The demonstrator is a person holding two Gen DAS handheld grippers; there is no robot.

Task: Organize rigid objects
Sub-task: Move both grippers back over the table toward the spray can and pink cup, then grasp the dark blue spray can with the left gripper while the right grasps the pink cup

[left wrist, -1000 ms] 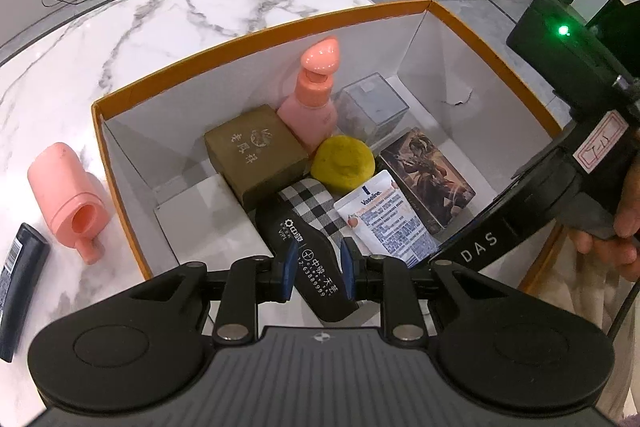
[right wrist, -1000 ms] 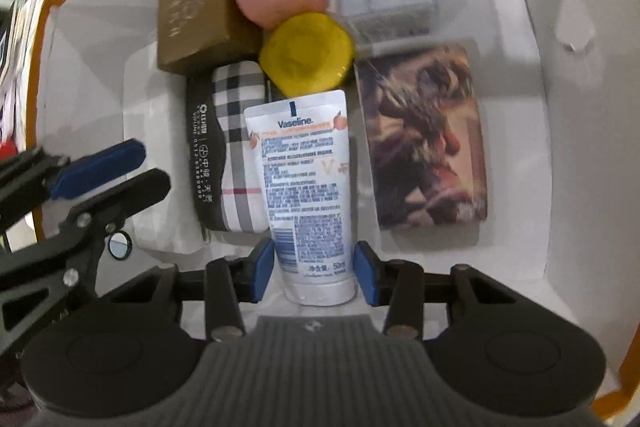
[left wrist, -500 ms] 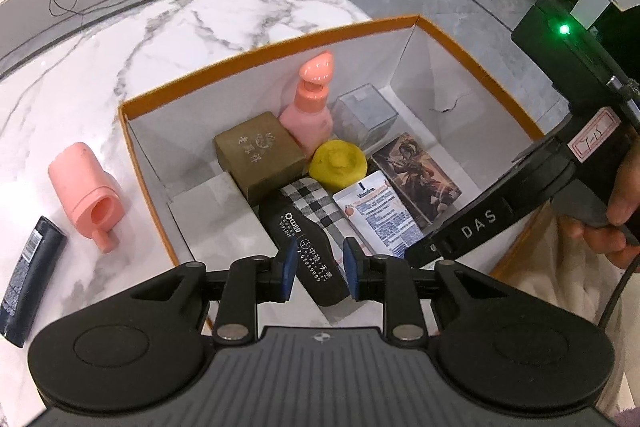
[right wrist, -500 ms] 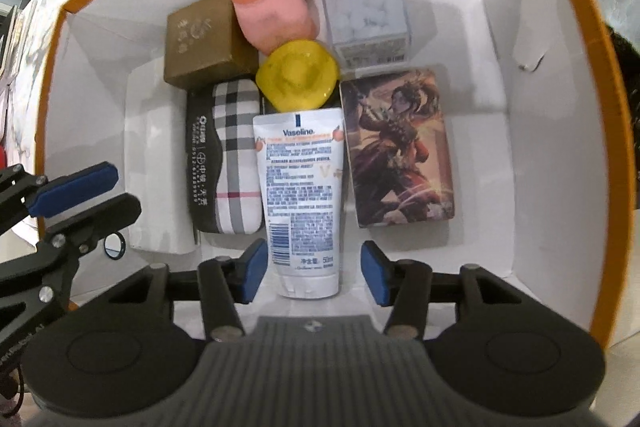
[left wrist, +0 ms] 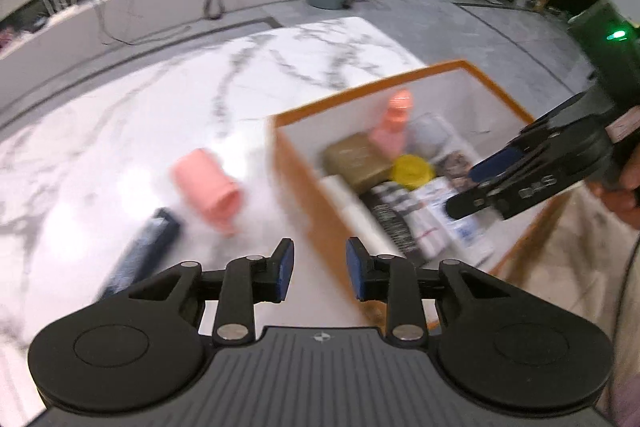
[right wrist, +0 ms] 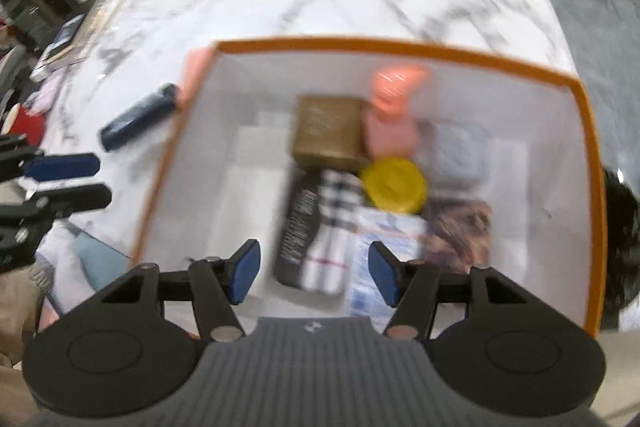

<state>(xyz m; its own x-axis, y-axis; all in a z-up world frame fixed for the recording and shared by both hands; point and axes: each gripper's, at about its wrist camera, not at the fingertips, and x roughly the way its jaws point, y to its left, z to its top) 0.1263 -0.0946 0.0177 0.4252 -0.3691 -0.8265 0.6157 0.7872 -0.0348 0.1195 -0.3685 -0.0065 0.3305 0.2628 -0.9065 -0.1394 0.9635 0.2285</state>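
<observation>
Box (right wrist: 400, 45) with an orange rim and white walls stands on the marble worktop (left wrist: 248, 75), and most of the things lie packed in it. Seen from the right gripper (right wrist: 314, 273), a brown block (right wrist: 328, 133) sits at the far side with a pink pump bottle (right wrist: 390, 115) touching its right edge and a clear case (right wrist: 460, 151) further right. A yellow lid (right wrist: 394, 185) lies just nearer than the bottle. Nearer still, side by side, lie a black and checked case (right wrist: 320, 227), a white tube (right wrist: 384, 259) and a picture card box (right wrist: 458, 231). The tube's near end lies below and between the right fingers (right wrist: 244, 269), which stand wide and hold nothing; they have just been opening.

Left gripper (left wrist: 318, 269) hangs over the box's near left wall, partly over the worktop. Its fingers (left wrist: 284, 269) stand narrow, with a gap between them and nothing in it; they too have just been opening. Ahead and left of them a pink bottle (left wrist: 208, 187) lies on its side on the worktop, outside the box, and a dark tube (left wrist: 140, 253) lies just nearer, close to the left finger. Both views are blurred, so labels cannot be read. A hand (left wrist: 624, 187) holds the right gripper at the right edge of the left view.
</observation>
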